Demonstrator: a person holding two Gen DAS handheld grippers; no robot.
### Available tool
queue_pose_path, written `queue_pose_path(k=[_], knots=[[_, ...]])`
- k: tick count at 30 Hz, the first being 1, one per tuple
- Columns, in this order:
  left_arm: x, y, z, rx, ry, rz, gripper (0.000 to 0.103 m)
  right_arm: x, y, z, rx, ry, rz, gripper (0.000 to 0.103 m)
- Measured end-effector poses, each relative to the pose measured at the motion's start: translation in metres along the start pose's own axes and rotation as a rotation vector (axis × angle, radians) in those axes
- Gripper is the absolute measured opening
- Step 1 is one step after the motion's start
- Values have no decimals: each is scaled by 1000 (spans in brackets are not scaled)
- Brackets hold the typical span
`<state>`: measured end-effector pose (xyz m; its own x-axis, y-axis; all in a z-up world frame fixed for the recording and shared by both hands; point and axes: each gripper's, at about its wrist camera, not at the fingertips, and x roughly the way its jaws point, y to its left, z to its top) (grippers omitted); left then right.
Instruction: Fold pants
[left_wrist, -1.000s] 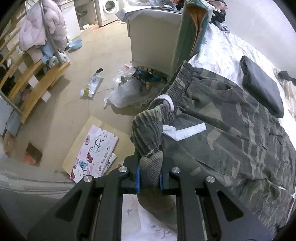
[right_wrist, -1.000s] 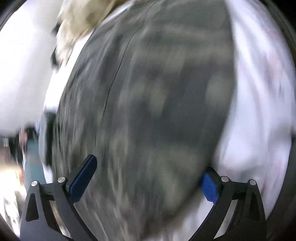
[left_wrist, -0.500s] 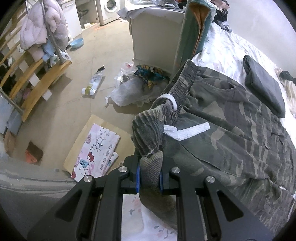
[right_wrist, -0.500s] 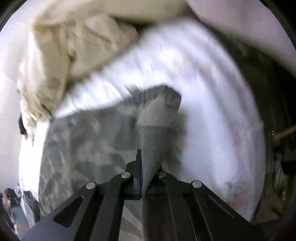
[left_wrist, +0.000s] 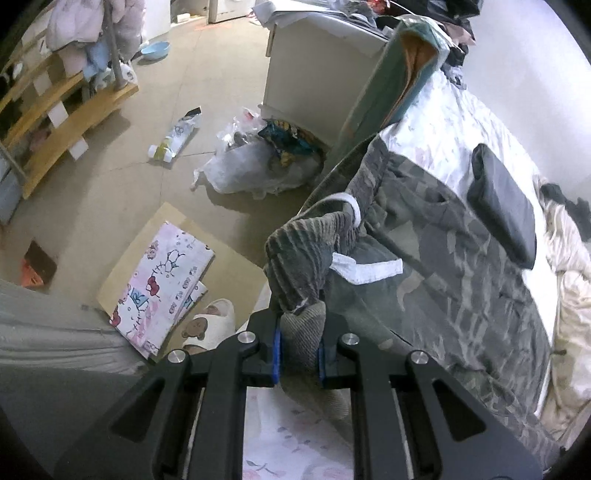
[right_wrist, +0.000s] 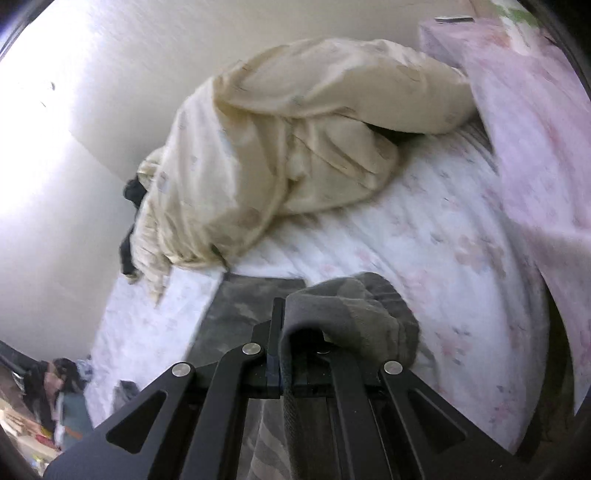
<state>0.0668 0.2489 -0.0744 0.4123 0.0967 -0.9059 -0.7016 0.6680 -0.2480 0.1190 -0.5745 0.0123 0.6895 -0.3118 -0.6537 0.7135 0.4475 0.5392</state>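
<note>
Camouflage pants (left_wrist: 454, 266) lie spread over a bed with a floral sheet (left_wrist: 450, 122). My left gripper (left_wrist: 299, 352) is shut on the ribbed waistband, bunched and lifted at the bed's near edge; a white drawstring (left_wrist: 365, 267) lies across the cloth beside it. In the right wrist view, my right gripper (right_wrist: 286, 363) is shut on a ribbed grey cuff of the pants (right_wrist: 351, 306), held up above the sheet (right_wrist: 436, 236), with the leg hanging down under the fingers.
A folded dark garment (left_wrist: 502, 206) lies on the bed past the pants. A cream quilt (right_wrist: 280, 147) is heaped against the wall, a pink pillow (right_wrist: 535, 129) to its right. On the floor lie a plastic bag (left_wrist: 255, 166), cardboard (left_wrist: 177, 273) and a slipper (left_wrist: 210, 325).
My right gripper went from wide open over the pants to shut on the cuff and rose with it. The left gripper kept its hold on the waistband and shifted slightly.
</note>
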Motion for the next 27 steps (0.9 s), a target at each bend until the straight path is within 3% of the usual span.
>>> queue_pose_path(k=[3, 6, 9, 14, 18, 22, 26, 27], knots=[[-3, -10, 16, -14, 10, -15, 11, 9, 32, 15, -58, -2, 16, 0], [4, -31, 38, -5, 24, -3, 11, 35, 62, 25, -117, 29, -30, 0], [24, -56, 69, -16, 79, 4, 11, 83, 88, 28, -204, 104, -119, 0], [60, -112, 113, 71, 89, 48, 11, 180, 124, 25, -296, 222, -221, 0], [98, -151, 147, 117, 97, 84, 11, 252, 163, 11, -395, 278, -281, 0], [149, -190, 166, 231, 114, 161, 12, 322, 199, -15, -503, 343, -326, 0], [178, -201, 172, 235, 105, 148, 18, 360, 206, -39, -571, 371, -360, 1], [181, -199, 172, 226, 99, 137, 19, 367, 206, -43, -585, 386, -345, 6]])
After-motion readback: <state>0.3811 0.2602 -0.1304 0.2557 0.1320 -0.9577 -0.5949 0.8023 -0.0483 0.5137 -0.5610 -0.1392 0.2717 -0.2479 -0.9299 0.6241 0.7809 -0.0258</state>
